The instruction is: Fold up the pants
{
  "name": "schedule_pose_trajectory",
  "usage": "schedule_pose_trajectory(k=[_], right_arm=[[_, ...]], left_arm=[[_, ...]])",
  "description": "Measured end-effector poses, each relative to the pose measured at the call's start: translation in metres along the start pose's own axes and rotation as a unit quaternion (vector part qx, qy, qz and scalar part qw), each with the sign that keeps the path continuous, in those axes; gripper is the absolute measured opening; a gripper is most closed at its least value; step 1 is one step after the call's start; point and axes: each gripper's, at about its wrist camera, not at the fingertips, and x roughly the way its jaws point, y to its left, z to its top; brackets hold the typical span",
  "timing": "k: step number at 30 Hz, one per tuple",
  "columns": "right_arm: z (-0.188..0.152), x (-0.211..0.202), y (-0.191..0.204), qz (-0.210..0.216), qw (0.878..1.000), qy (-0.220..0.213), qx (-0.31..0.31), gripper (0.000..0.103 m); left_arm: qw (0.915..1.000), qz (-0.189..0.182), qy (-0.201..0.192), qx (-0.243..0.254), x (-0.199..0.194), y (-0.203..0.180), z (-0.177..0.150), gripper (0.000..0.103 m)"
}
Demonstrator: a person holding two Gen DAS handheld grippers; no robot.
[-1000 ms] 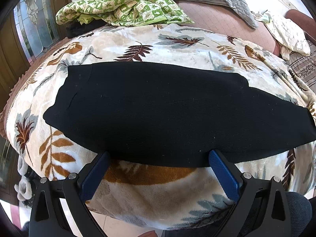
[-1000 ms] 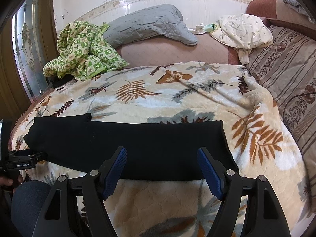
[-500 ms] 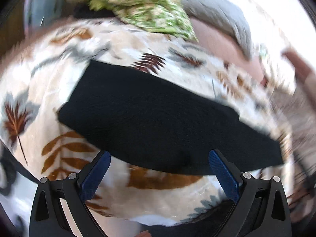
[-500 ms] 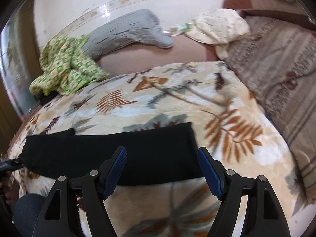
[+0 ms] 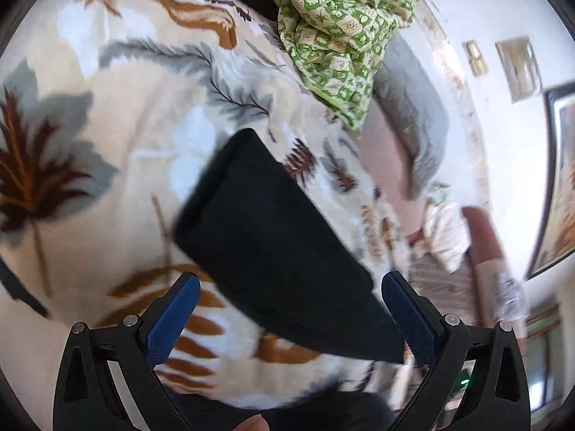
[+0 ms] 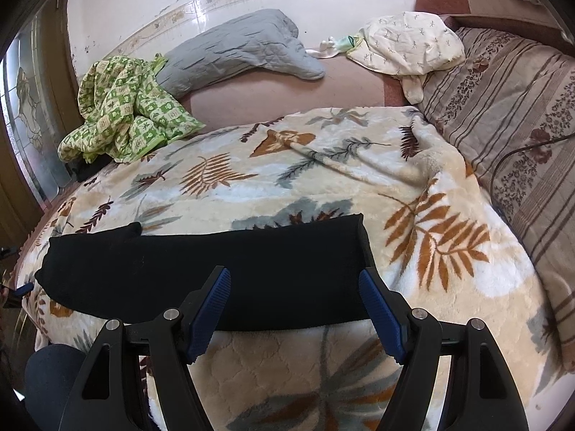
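My right hand-held gripper (image 6: pixel 293 309), jaws wide and empty, hangs just below the black pants (image 6: pixel 201 269), whose long axis stretches left across the bed's leaf-patterned blanket (image 6: pixel 287 165) at lower centre.

I see plain black pants (image 6: pixel 201 273) on a cream blanket (image 6: pixel 273 179) printed with orange, brown and grey-blue leaves. At ten o'clock from the pants in my right view sits a green-and-cream checked cloth (image 6: pixel 125 107); at twelve o'clock a solid grey quilted pillow (image 6: pixel 237 54). At two o'clock is a brown-striped floral cover (image 6: pixel 510 115). Both my tools have blue pads (image 6: pixel 210 309) on black frames.
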Motion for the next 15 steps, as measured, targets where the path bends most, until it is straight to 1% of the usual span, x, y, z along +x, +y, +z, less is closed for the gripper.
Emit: schedule_pose_trajectory(k=[3,4,6,9,11,13,15], right_arm=[[0.0,0.0,-0.002,-0.001,1.0,0.0,0.003,0.076],[0.0,0.0,-0.002,-0.001,1.0,0.0,0.002,0.076],[0.0,0.0,-0.002,-0.001,1.0,-0.001,0.0,0.076],[0.0,0.0,0.0,0.0,1.0,-0.001,-0.004,0.076],[0.0,0.0,0.001,0.001,1.0,-0.001,-0.007,0.076],[0.0,0.0,0.002,0.001,1.0,-0.001,-0.008,0.076],[0.0,0.0,0.002,0.0,1.0,-0.001,-0.007,0.076]], left_arm=[[0.9998,-0.01,-0.011,-0.017,0.005,0.008,0.007,0.102],[0.9998,-0.007,-0.014,-0.015,0.007,0.01,0.009,0.102],[0.9997,0.01,-0.014,-0.019,0.014,0.015,0.011,0.102],[0.9995,0.009,-0.014,-0.027,0.022,0.018,0.012,0.102],[0.9994,0.009,-0.014,-0.032,0.024,0.013,0.01,0.102],[0.999,0.003,-0.019,-0.04,0.024,0.011,0.008,0.102],[0.9988,-0.013,-0.024,-0.041,0.022,0.008,0.007,0.102]])
